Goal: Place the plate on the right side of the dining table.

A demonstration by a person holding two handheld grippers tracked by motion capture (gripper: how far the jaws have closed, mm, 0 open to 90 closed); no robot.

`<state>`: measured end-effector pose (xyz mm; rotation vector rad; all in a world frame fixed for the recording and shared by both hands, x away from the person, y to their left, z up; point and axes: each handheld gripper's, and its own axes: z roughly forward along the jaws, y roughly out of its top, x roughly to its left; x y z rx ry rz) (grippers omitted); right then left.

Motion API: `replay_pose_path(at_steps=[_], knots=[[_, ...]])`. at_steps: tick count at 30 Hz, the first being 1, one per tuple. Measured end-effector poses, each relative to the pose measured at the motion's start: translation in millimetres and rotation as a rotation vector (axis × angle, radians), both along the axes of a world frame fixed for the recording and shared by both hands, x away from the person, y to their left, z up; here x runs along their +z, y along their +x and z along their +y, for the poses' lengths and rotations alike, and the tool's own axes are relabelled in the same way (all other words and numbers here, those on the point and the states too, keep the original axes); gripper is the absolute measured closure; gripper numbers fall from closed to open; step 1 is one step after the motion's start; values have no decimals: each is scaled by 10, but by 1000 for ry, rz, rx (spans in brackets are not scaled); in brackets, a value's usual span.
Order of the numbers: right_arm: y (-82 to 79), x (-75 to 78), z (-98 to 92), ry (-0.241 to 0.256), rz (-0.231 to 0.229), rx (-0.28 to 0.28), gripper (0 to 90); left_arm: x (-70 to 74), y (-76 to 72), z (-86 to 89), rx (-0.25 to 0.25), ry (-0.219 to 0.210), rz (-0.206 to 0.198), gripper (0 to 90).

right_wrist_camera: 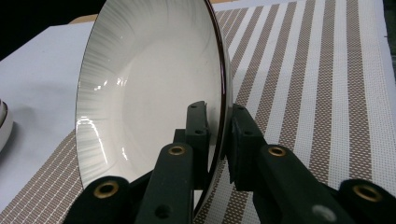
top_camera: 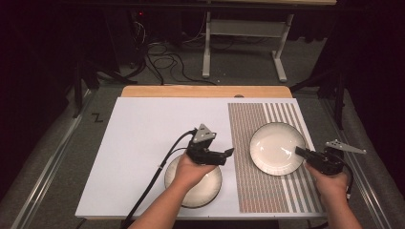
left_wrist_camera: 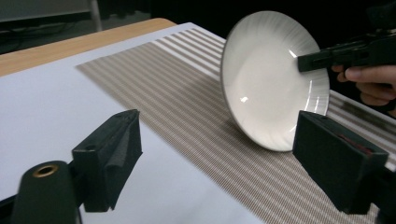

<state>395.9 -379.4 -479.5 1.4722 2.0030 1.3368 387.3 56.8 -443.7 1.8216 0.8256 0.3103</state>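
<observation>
High view shows the right gripper clamped on the four o'clock rim of a white plate tilted over the striped mat, while the left gripper, jaws wide, waits at nine o'clock; best to keep the pinch firm and lower the plate slowly.

There were two white plates on the table: one on the striped mat, and a second plate on the white sheet under the person's left forearm. There were two black grippers, the left gripper and the right gripper, each in one hand. I counted one mat, one sheet and one wooden table.
</observation>
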Motion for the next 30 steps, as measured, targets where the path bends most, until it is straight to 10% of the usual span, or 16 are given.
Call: replay_pose_path(at_steps=[20, 30], knots=[[28, -33, 14, -33, 34, -39, 785, -16, -631, 1413, 138, -3, -60, 3], [117, -87, 14, -36, 64, -65, 758, -136, -737, 1685, 178, -32, -67, 3]])
